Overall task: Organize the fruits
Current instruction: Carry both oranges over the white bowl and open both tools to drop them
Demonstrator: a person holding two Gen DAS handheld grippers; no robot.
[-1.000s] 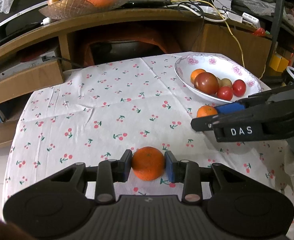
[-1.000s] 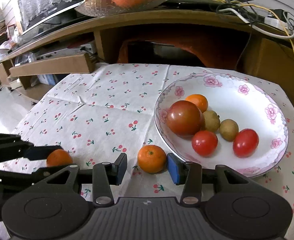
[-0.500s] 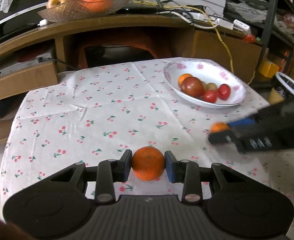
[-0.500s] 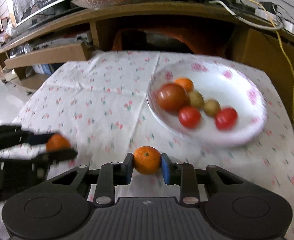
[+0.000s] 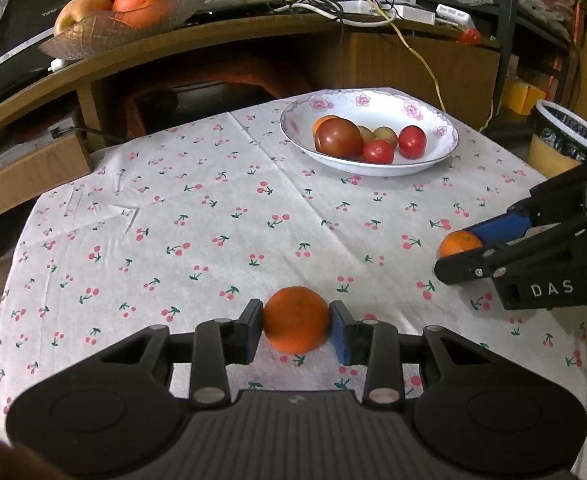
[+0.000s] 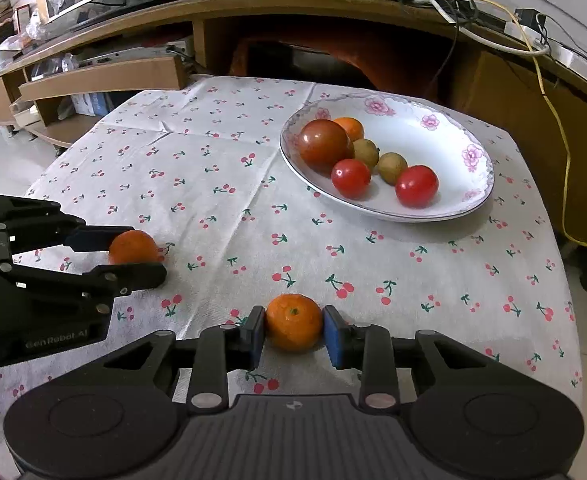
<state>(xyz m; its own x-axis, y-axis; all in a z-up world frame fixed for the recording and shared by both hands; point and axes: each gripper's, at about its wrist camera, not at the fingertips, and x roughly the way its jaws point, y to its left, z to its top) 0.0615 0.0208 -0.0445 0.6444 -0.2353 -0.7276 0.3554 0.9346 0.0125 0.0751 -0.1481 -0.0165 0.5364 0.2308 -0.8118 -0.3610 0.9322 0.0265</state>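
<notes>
Short of the floral-rimmed plate (image 6: pixel 445 216), out over the cherry-print cloth that covers the surface (image 6: pixel 221 184), both tools are loaded; the left gripper (image 5: pixel 296 330) has its blue-padded fingers (image 5: pixel 339 338) clamped on a mandarin (image 5: pixel 296 319), one pad on each flank, and the right gripper (image 6: pixel 293 332) is likewise clamped on a smaller mandarin with a green stem scar (image 6: pixel 293 322); a side-to-side pinch suits round fruit, since it would otherwise roll free; whether either fruit touches the cloth or hangs just above it I cannot tell. The plate stands beyond both tools, toward the wooden shelf unit (image 5: pixel 221 40), and already carries a large dark-red tomato (image 6: pixel 323 150), an orange fruit behind it, two small brownish fruits and two red tomatoes (image 6: pixel 416 186), which suggests it is the gathering place and that the two mandarins are meant to join them; its near side, closest to the grippers, looks bare enough to take them, though two tools arriving at once could crowd each other. Farther than the plate, on top of the shelf unit, a glass dish (image 5: pixel 93 36) holds oranges and an apple, apart from the work. As for writing: the right tool's black body, seen from the left wrist view, bears white letters "DAS" (image 5: pixel 551 289); the left tool's flank, seen from the right wrist view, carries faint lettering that seems to read "GenRobot.AI" (image 6: pixel 55 340); a dark panel beyond the dish has small white print too blurred to read.
</notes>
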